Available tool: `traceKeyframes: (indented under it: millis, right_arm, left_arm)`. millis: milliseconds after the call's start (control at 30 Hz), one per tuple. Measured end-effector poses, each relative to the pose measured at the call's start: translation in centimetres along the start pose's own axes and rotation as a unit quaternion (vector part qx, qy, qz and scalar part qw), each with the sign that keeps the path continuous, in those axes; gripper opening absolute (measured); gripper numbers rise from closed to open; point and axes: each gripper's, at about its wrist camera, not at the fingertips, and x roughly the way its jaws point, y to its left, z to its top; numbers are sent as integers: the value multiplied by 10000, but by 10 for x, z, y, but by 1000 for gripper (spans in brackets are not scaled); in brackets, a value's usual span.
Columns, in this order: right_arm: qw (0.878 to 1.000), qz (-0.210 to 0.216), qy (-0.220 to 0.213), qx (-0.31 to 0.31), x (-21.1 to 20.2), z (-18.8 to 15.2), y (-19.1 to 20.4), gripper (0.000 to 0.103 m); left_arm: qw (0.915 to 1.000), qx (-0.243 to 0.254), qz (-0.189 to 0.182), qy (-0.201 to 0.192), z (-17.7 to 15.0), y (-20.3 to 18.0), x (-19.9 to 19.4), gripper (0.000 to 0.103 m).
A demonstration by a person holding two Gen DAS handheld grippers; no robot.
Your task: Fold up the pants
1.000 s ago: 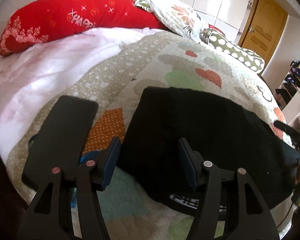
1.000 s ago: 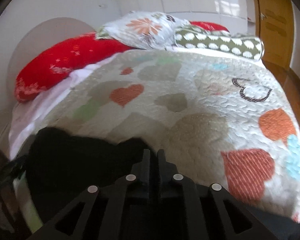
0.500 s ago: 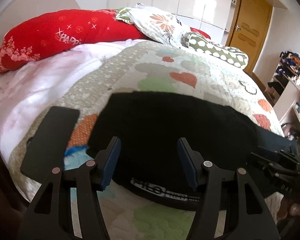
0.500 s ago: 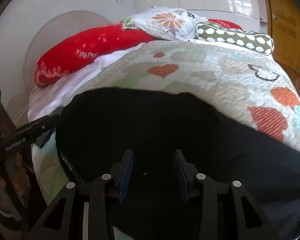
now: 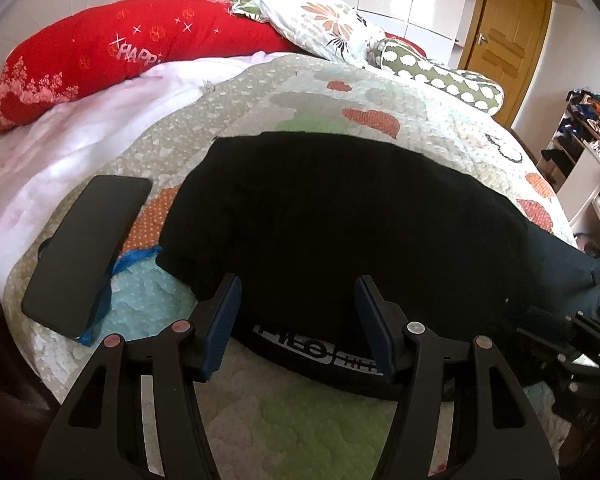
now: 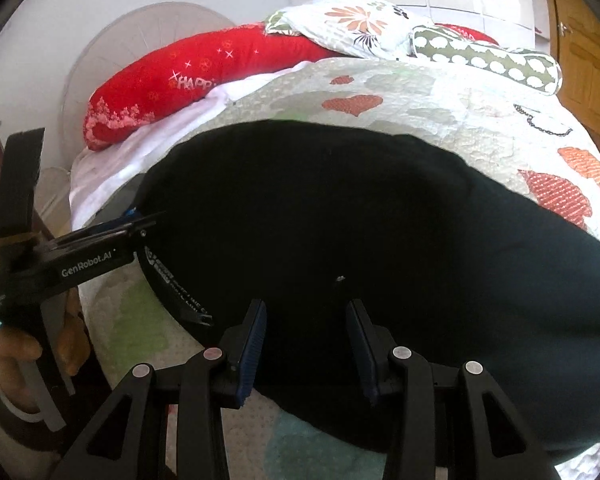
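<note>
Black pants [image 5: 340,208] [image 6: 340,208] lie spread flat on the heart-patterned quilt [image 5: 320,420]. Their printed waistband [image 5: 300,350] [image 6: 172,280] faces the near bed edge. My left gripper [image 5: 298,284] hovers open just over that waistband, with cloth showing between its blue pads but not pinched. My right gripper [image 6: 306,306] is open as well, above the pants' near edge further along, gripping nothing. The left gripper [image 6: 140,224] also appears from the side in the right wrist view, held by a hand [image 6: 12,348].
A black phone [image 5: 88,248] with a blue strap [image 5: 136,258] lies left of the pants. A red pillow [image 5: 120,52], a floral pillow [image 5: 320,20] and a green bolster [image 5: 440,76] line the headboard. A wooden door [image 5: 504,40] and cluttered shelves [image 5: 588,128] stand to the right.
My right gripper went from shut to open and drew back over the pants. My left gripper slid right, from the pants' left edge to over the waistband.
</note>
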Motion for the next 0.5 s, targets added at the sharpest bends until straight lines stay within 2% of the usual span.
traceKeyframes:
  millis: [200,333,500]
  right_arm:
    - [9996,-177,-189,74,-10,1,-7,40]
    - [9994,-349,-29,58,-4,-5,-11,40]
    - [9996,-265,9,134,-9,-14,-16,40]
  left_arm:
    - [9999,49,-99,-86,1,-8,-8,59]
    - [9997,162,-157,-26,-2,-17,-4,59]
    - [9994,346,65,21,-9,-26,2,59]
